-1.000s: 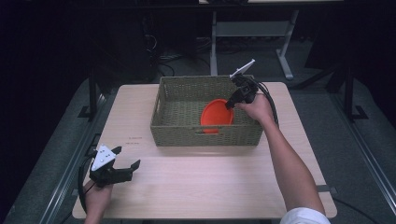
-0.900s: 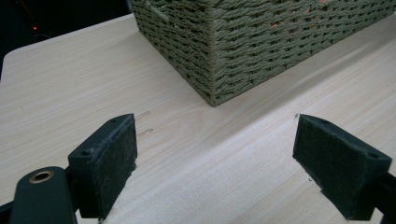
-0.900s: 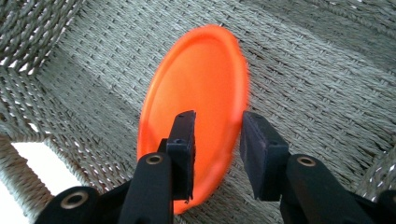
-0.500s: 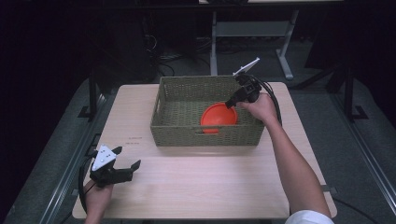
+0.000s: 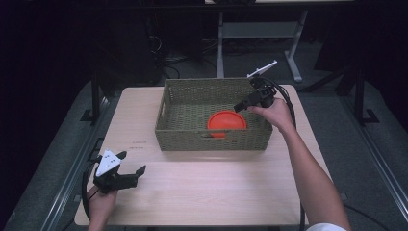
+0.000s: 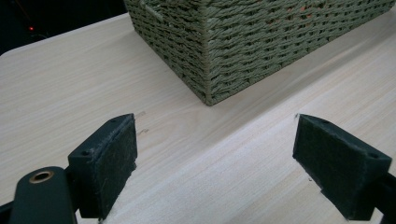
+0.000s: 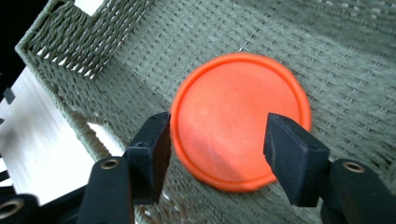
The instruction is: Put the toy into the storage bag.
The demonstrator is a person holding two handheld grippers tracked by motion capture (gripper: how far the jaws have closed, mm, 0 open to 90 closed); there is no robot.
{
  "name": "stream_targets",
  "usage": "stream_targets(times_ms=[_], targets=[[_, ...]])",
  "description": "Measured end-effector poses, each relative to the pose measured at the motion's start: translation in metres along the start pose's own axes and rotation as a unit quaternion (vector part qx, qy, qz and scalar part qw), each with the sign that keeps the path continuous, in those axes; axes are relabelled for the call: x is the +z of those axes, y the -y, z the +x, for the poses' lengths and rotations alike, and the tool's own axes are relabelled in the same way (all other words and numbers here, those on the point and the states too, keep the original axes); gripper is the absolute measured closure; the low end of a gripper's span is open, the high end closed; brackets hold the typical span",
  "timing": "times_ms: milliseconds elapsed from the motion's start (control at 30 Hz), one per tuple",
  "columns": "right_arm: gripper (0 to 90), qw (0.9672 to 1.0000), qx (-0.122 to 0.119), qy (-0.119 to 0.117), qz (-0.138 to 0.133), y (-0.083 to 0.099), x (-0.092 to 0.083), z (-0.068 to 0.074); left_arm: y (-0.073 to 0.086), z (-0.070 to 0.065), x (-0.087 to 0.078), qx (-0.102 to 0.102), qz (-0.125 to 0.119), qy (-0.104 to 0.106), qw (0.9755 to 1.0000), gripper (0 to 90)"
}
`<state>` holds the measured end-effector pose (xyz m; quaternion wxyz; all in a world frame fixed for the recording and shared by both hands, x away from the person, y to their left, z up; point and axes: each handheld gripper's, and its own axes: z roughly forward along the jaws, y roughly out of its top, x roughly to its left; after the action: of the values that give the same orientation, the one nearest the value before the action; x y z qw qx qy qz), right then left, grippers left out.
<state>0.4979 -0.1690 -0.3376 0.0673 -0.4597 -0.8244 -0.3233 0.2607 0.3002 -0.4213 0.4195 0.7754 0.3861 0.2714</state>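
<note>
An orange disc (image 7: 238, 119) of smooth plastic with a soft, faintly glossy sheen lies in a basket (image 5: 183, 98) of coarse, matt olive-green woven cord, its weave rough and ribbed. The table (image 5: 216, 183) is pale wood-grain laminate, smooth and nearly matt, with fine streaks running along it. The right gripper (image 7: 215, 149) has hard black plastic arms set with brass-coloured metal rivets, its pads (image 7: 292, 156) faced in dark, fuzzy felt-like foam. The left gripper (image 6: 217, 163) carries the same rough dark pads (image 6: 112, 156) and, in the high view, a flat matt-grey plate.
</note>
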Motion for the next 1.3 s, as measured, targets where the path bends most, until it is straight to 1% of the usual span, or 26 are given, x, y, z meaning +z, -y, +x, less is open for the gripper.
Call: stream_targets(times_ms=[100, 167, 300, 500, 633, 667, 700, 767, 1000, 1033, 1167, 1300], targets=[[37.3, 0.9999, -0.001, -0.008, -0.008, 0.003, -0.003, 0.0, 0.0, 0.0, 0.0, -0.001, 0.001, 0.0, 1.0, 13.0], [35.8, 0.9999, 0.0, -0.008, -0.01, 0.005, -0.005, 0.0, 0.0, 0.001, 0.0, 0.001, 0.002, 0.0, 1.0, 13.0], [34.1, 0.9997, -0.005, -0.017, -0.015, 0.008, -0.009, 0.002, 0.0, 0.001, 0.0, -0.004, -0.001, -0.001, 1.0, 13.0], [31.8, 0.9994, -0.02, -0.024, -0.016, 0.012, -0.012, 0.01, 0.0, 0.001, 0.0, 0.0, 0.002, -0.001, 1.0, 13.0], [28.7, 0.9991, -0.025, -0.028, -0.019, 0.015, -0.015, 0.015, 0.0, 0.001, 0.0, 0.001, 0.002, -0.001, 1.0, 13.0], [26.7, 0.9991, -0.026, -0.029, -0.018, 0.015, -0.015, 0.016, 0.0, 0.001, 0.0, 0.0, 0.002, -0.001, 1.0, 13.0], [25.7, 0.9991, -0.029, -0.025, -0.016, 0.015, -0.016, 0.018, 0.001, 0.001, 0.0, -0.001, 0.001, -0.001, 1.0, 13.0], [24.4, 0.999, -0.034, -0.025, -0.017, 0.016, -0.018, 0.022, 0.001, 0.001, 0.001, -0.001, 0.003, -0.001, 1.0, 13.0], [22.9, 0.998, -0.053, -0.03, -0.016, 0.019, -0.023, 0.034, 0.001, 0.001, 0.0, 0.0, 0.003, -0.001, 1.0, 13.0], [22.9, 0.9978, -0.055, -0.033, -0.016, 0.019, -0.024, 0.035, 0.001, 0.001, 0.001, -0.001, 0.003, -0.001, 1.0, 13.0], [22.6, 0.9974, -0.062, -0.032, -0.015, 0.021, -0.027, 0.039, 0.001, 0.001, 0.001, 0.0, 0.003, -0.001, 1.0, 13.0], [22.7, 0.9967, -0.069, -0.04, -0.018, 0.025, -0.03, 0.042, 0.001, 0.001, 0.0, 0.0, 0.004, -0.002, 1.0, 13.0]])
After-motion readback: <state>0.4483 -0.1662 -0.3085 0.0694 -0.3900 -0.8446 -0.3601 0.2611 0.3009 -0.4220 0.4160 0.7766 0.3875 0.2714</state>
